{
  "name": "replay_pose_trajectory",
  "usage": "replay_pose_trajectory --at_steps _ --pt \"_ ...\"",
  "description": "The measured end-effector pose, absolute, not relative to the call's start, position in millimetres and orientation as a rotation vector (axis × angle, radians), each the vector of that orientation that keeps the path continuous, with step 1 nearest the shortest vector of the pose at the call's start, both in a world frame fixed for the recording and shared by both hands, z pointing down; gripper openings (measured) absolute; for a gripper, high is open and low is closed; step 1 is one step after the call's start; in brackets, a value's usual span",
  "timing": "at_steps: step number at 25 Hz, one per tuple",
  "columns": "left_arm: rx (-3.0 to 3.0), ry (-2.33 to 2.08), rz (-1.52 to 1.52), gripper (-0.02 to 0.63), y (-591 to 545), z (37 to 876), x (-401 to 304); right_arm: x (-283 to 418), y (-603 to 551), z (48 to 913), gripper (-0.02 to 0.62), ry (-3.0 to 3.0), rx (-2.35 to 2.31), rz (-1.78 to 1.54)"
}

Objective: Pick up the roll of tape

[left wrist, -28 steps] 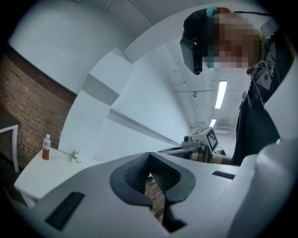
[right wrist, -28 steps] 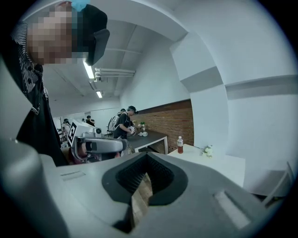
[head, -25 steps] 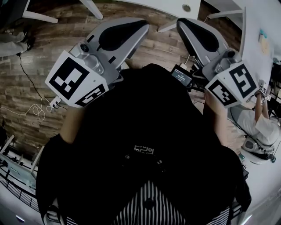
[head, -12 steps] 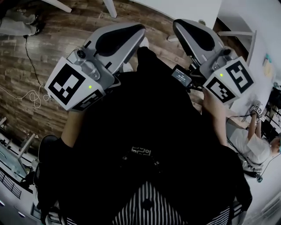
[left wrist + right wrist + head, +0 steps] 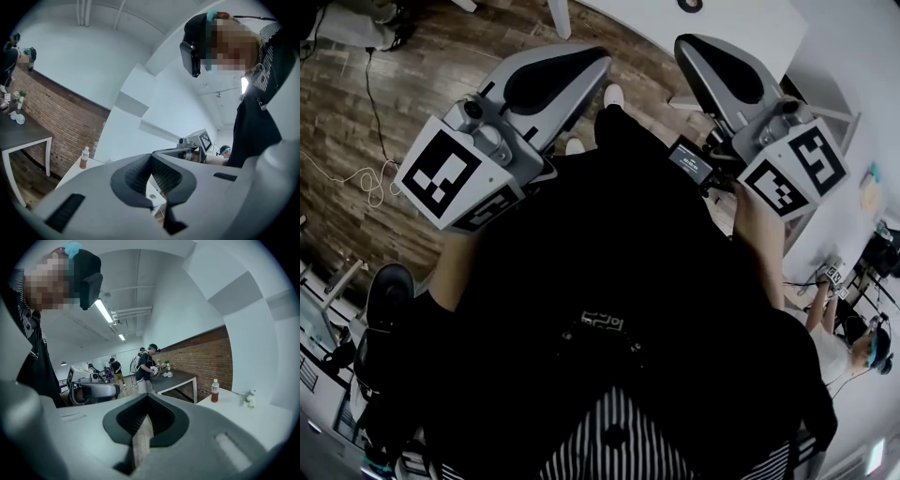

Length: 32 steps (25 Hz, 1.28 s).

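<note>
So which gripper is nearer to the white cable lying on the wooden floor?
Left. The left gripper is held on the same side as the white cable, which lies on the floor. The right gripper is on the opposite side, clearly farther.

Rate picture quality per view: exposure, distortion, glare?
Head view: dim, the person's black top a detail-less mass, brown wooden plank floor curved by the lens. Left gripper view: heavy fisheye, black corners, the grey left tool soft up close. Right gripper view: same fisheye, the long ceiling strip light blown out, red brick wall sharp.
</note>
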<state>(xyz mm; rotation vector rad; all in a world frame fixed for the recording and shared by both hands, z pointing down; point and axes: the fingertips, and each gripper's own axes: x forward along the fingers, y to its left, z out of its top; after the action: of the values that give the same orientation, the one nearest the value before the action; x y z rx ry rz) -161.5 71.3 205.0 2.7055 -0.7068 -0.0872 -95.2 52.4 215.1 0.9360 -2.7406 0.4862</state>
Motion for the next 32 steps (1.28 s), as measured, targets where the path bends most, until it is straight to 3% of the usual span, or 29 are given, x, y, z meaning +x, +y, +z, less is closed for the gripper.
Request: replay_pose_trajectory --at_steps 23,32 --pt "2.600 -0.954 0.036 0.006 -85 207 -101 -39 -127 229 0.005 -2.842 0.679 0.574" --pt "2.603 -0.983 0.108 0.006 -119 212 -58 43 -183 252 0.005 -2.836 0.846 0.669"
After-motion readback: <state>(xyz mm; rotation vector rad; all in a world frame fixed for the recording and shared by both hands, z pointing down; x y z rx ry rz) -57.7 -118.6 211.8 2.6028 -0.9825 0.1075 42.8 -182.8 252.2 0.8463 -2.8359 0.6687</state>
